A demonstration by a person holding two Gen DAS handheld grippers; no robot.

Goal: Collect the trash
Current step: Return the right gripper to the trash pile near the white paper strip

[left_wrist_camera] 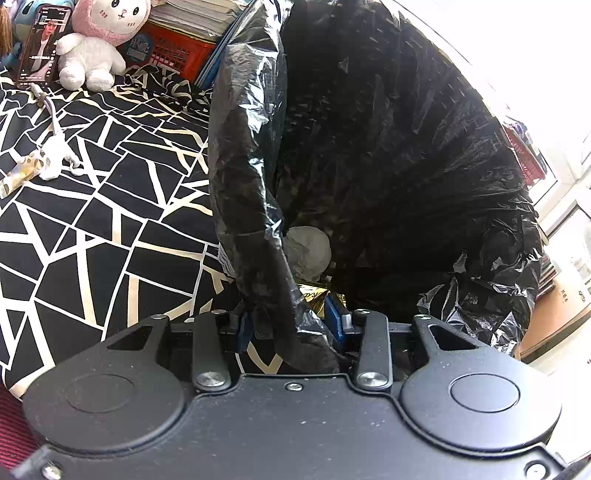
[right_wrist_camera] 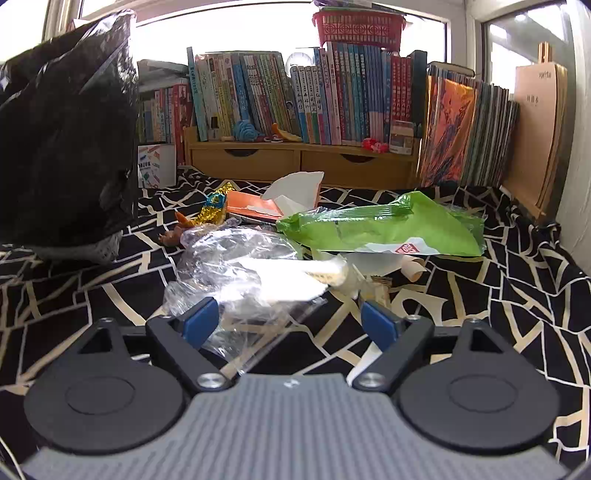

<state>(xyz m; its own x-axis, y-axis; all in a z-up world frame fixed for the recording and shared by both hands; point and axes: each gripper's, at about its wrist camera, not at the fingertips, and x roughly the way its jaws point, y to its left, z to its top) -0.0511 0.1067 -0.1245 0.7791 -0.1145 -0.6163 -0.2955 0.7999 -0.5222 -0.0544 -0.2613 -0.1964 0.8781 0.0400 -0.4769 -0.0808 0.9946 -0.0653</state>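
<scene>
1. Left gripper (left_wrist_camera: pixel 293 325): blue-padded jaws partly closed, pinching a fold of the black trash bag's (left_wrist_camera: pixel 369 129) rim between them.
2. Just past those jaws, inside the bag: a gold foil wrapper (left_wrist_camera: pixel 314 295) at the bottom, and a crumpled white wad (left_wrist_camera: pixel 308 251) a little deeper in.
3. Bag mouth held up and gaping toward the left wrist camera, standing on the black cloth with cream lines (left_wrist_camera: pixel 92 221).
4. Farther off in the left view: a small white keychain charm (left_wrist_camera: pixel 48 158) on the cloth, then a phone (left_wrist_camera: pixel 42 44) propped upright beside a pink-and-white plush rabbit (left_wrist_camera: pixel 99 40), with a red crate (left_wrist_camera: pixel 173 51) behind.
5. Right gripper (right_wrist_camera: pixel 290 323): jaws spread wide, gripping nothing, straddling the near edge of a crinkled clear plastic wrapper (right_wrist_camera: pixel 236 266) lying on the cloth.
6. Beyond the wrapper: white paper scraps (right_wrist_camera: pixel 376 264), then a green snack packet (right_wrist_camera: pixel 380 225).
7. Behind those: an orange tissue pack (right_wrist_camera: pixel 255 208) with a white tissue sticking up, a blue-and-gold foil wrapper (right_wrist_camera: pixel 214 210) just left of it.
8. Far left of the right view: the black bag again, upright, well apart from the litter.
9. At the back: a wooden shelf (right_wrist_camera: pixel 299 162) with rows of books (right_wrist_camera: pixel 332 96), a red basket (right_wrist_camera: pixel 358 27) on top.
</scene>
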